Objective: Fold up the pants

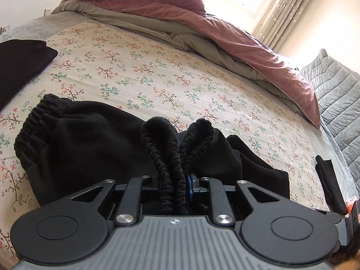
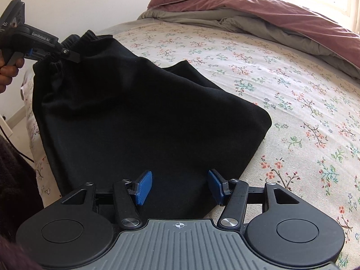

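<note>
Left wrist view: left gripper (image 1: 174, 180) clenched on bunched elastic waistband (image 1: 171, 148) of black pants (image 1: 90, 148) on floral bed sheet (image 1: 157, 67); second dark garment (image 1: 20, 63) at far left, unseen elsewhere. Right wrist view: right gripper (image 2: 178, 186) released, blue pads (image 2: 144, 187) apart above folded pants, nothing between; holding hand (image 2: 7, 67) visible only here.

Right gripper (image 2: 178, 185) gapes above black pants (image 2: 139, 117) on floral bedsheet (image 2: 292, 103).

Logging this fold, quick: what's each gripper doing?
Left gripper: shut on the pants' elastic cuffs.
Right gripper: open, holding nothing.
</note>
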Motion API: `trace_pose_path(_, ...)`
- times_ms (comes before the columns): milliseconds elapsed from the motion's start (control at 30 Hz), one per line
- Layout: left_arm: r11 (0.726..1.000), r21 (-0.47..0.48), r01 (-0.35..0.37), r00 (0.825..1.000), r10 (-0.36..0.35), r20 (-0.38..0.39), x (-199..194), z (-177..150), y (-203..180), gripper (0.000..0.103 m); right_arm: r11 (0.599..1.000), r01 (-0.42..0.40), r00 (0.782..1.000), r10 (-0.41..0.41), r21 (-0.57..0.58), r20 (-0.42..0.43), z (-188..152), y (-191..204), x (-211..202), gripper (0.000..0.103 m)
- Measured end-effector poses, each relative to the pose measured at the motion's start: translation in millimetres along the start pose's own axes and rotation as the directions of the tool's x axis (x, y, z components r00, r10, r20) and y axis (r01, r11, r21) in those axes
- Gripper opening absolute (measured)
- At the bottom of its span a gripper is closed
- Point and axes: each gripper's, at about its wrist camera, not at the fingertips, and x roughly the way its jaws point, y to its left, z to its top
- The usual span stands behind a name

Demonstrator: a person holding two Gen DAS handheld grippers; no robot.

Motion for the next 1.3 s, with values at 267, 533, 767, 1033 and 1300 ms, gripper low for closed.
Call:
trace_pose_path(267, 0.998, -0.006, -0.066, 0.996, 0.066, 0.065, -10, 15, 32, 0.030, 1.000, -0.008, 1.000, 0.008, 0.002, 0.003, 11, 6, 12, 0.056)
trace_pose_path(533, 0.983, -0.070, -0.167, 0.985, 0.169, 0.020, 10, 21, 79, 0.038, 1.000, -0.007, 1.000, 0.007, 0.014, -0.005, -1, 7, 6, 0.057)
trace_pose_path(767, 0.976, -0.093, -0.196, 0.976, 0.203, 0.074, -5, 13, 78, 0.071, 1.000, -0.001, 1.000, 0.001, 0.023, -0.001, 9, 4, 11, 0.060)
trace_pose_path(1033, 0.971, 0.076, -0.224, 0.956, 0.204, 0.213, -42, 16, 21, 0.084, 0.996, 0.032, 0.998, -0.036, 0.085, 0.055, 25, -14, 7, 0.060)
trace_pose_path(1300, 0.989, 0.147, -0.003, 0.995, -0.012, 0.101, 29, 8, -21, 0.080, 0.997, -0.016, 0.996, 0.009, 0.074, 0.091, 72, -10, 19, 0.059)
